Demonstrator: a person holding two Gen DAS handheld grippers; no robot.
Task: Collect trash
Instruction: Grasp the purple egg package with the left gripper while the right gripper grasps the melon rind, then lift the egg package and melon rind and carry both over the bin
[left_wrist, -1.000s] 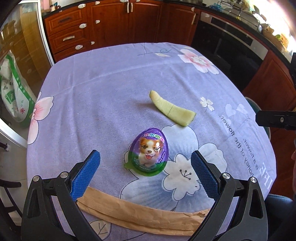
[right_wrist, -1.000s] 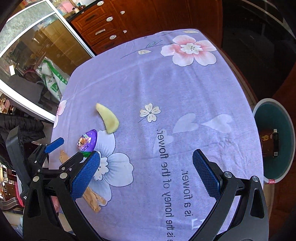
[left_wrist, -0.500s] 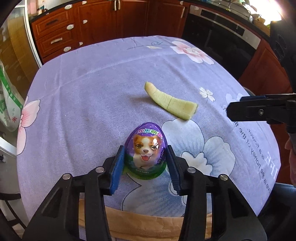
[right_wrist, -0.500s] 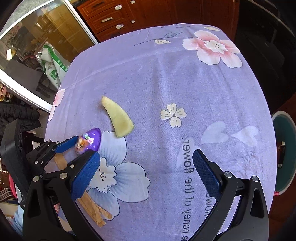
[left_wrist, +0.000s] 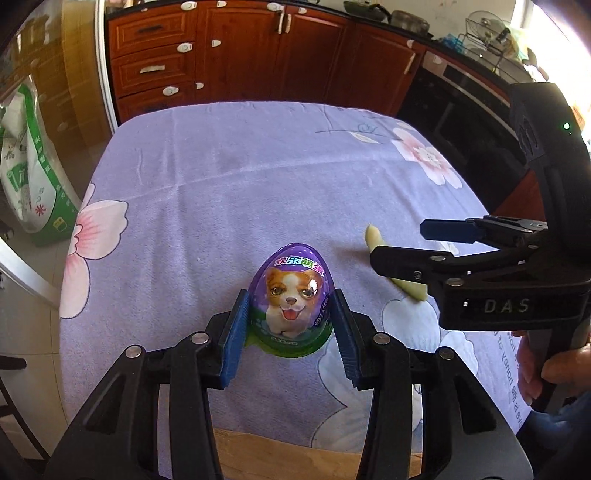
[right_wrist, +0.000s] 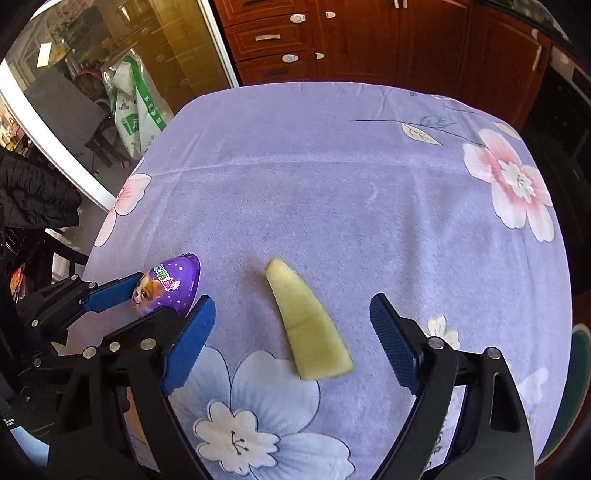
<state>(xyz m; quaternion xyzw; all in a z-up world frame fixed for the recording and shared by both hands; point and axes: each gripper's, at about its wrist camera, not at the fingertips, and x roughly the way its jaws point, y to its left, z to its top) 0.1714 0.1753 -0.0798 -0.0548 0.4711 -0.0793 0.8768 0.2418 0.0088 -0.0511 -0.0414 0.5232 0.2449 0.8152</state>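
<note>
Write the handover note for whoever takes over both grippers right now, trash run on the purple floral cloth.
Left gripper: shut on the purple toy egg, its pads pressing both sides; whether the egg has left the tablecloth cannot be told.
Right gripper: jaws closing around the pale green peel slice, pads not touching it.
Done: egg gripped.
Left: grip the slice, then bin both. A teal bin rim shows at the right wrist view's right edge, beyond the table.

Peel (left_wrist: 408, 287) mostly behind right claw (left_wrist: 399, 245)
</note>
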